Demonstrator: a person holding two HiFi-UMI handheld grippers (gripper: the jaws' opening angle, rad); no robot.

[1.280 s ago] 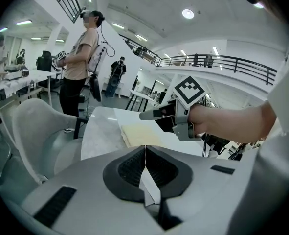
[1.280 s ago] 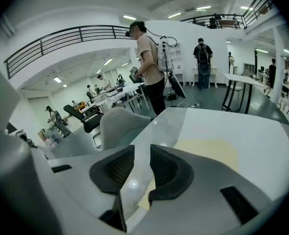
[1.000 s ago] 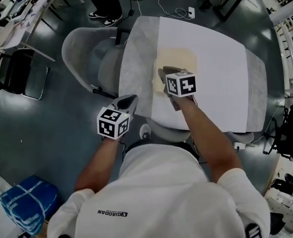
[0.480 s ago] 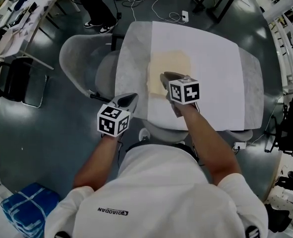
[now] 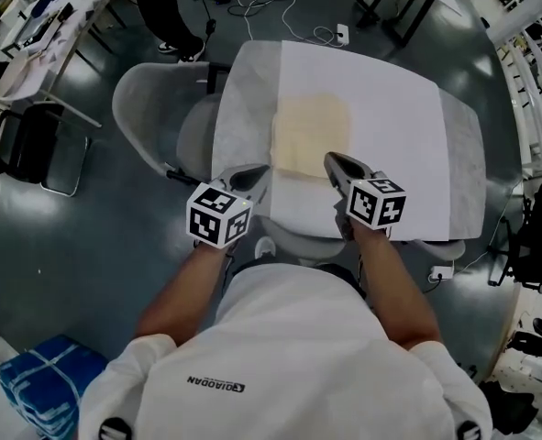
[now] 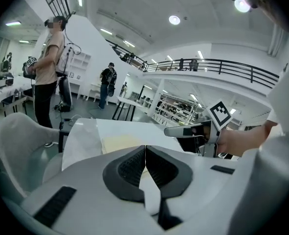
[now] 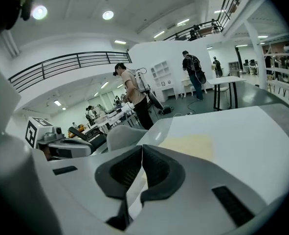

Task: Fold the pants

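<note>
The pants (image 5: 312, 134) lie folded into a cream rectangle on the white-covered table (image 5: 408, 126), left of its middle; they also show in the left gripper view (image 6: 120, 142) and the right gripper view (image 7: 190, 145). My left gripper (image 5: 252, 176) hovers at the table's near left corner, shut and empty, its pads touching (image 6: 145, 148). My right gripper (image 5: 335, 161) is just short of the pants' near right corner. Its jaws are closing and stand together (image 7: 142, 148) with nothing between them. Neither gripper touches the pants.
Grey chairs (image 5: 151, 99) stand at the table's left side, and another seat (image 5: 298, 241) is tucked under the near edge. Cables and a power strip (image 5: 342, 31) lie on the floor beyond. A person (image 6: 49, 62) stands by the far left. A blue bundle (image 5: 32, 379) sits at the lower left.
My right gripper has drawn back off the pants' near left part toward the near edge and to the right, and its jaws have closed. The left gripper has shifted slightly right toward the table corner.
</note>
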